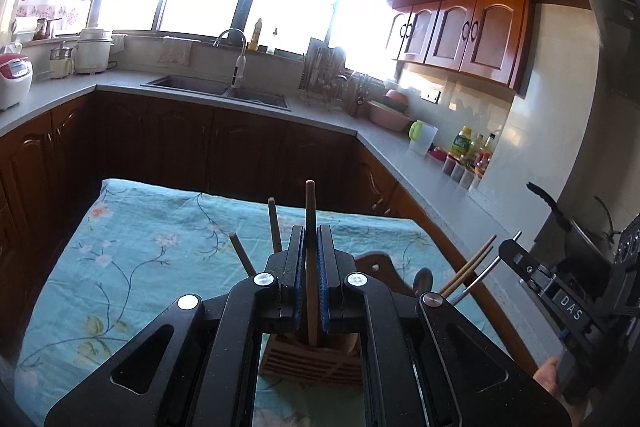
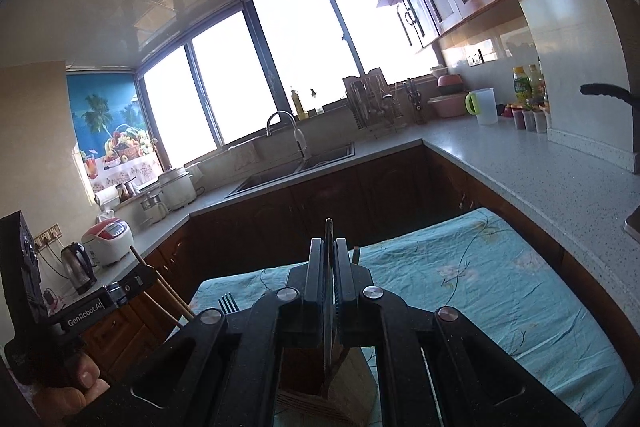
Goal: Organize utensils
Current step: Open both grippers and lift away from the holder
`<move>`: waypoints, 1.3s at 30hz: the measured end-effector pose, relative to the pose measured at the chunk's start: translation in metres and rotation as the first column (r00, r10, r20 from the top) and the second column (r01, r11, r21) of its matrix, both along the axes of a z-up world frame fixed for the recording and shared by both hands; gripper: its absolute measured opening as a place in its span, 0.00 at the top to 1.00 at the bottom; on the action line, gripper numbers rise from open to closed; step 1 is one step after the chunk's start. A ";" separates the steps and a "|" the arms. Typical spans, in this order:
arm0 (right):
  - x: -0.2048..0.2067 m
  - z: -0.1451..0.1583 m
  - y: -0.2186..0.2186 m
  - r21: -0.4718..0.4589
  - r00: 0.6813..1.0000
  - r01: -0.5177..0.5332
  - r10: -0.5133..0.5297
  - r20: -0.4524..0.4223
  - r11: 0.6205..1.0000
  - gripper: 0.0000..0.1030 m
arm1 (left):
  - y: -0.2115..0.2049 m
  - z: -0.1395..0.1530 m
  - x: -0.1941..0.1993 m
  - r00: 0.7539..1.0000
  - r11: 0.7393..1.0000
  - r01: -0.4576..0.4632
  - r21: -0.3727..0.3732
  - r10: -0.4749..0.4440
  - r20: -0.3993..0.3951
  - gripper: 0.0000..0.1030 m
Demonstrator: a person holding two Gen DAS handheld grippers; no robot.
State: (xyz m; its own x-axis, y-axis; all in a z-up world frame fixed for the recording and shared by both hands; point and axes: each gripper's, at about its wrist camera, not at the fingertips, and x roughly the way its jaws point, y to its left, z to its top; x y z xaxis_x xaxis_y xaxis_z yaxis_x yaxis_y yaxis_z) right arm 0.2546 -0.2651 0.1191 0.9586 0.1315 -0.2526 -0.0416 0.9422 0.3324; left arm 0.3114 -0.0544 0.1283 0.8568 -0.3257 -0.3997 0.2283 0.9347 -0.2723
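Utensils: both grippers are loaded and sit over the wooden holder point(image 1: 310, 363) on the near end of the table.

Left gripper point(image 1: 311, 259): jaws nearly closed, pinching a wooden chopstick point(image 1: 310, 211) upright between the blue pads; its lower end reaches down to the holder's top. Right gripper point(image 2: 329, 267): jaws nearly closed on a thin dark flat utensil point(image 2: 329, 227), seen edge-on, so I can't tell what type; lower end looks to be entering the holder point(image 2: 352, 367).

Step in hand, my read: seat both pieces in the holder.
- keep shafts vertical and aligned over a compartment before lowering
- lower until the tip is well inside, then release; don't drop from high
- the two grippers are close side by side, so stagger the releases and pull straight up to avoid snagging neighbours

Holder contents, left wrist view: two more wooden sticks point(image 1: 275, 223) lean left of the jaws. To the right, a pair of chopsticks point(image 1: 470, 265) and a metal handle point(image 1: 478, 279) angle out, with a dark spoon end point(image 1: 423, 279) beside them. Right wrist view adds a fork point(image 2: 228, 303), tines up. Which compartment each is in: can't tell, the grippers block it.

Table has a teal floral cloth point(image 1: 132, 243), otherwise bare in view.
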 end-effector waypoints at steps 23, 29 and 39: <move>0.012 -0.019 0.003 -0.002 0.996 -0.022 0.021 -0.091 1.000 0.89 | 0.006 -0.008 0.005 0.997 0.999 0.044 -0.031 -0.046 -0.062 0.90; -0.013 -0.008 -0.004 0.041 0.999 -0.022 0.023 -0.024 0.999 0.43 | 0.018 0.000 -0.023 0.998 0.997 0.045 -0.063 -0.047 -0.041 0.57; -0.064 -0.008 -0.014 0.056 1.000 0.008 -0.009 0.018 0.998 0.06 | 0.055 -0.019 -0.076 0.996 0.999 -0.012 -0.053 0.008 -0.086 0.24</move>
State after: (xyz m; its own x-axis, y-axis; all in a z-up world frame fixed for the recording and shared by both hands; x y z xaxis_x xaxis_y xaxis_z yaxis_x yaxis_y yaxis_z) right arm 0.1908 -0.2790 0.1108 0.9640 0.1367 -0.2281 -0.0400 0.9225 0.3838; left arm 0.2353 0.0010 0.1088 0.8233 -0.3404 -0.4541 0.1928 0.9203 -0.3404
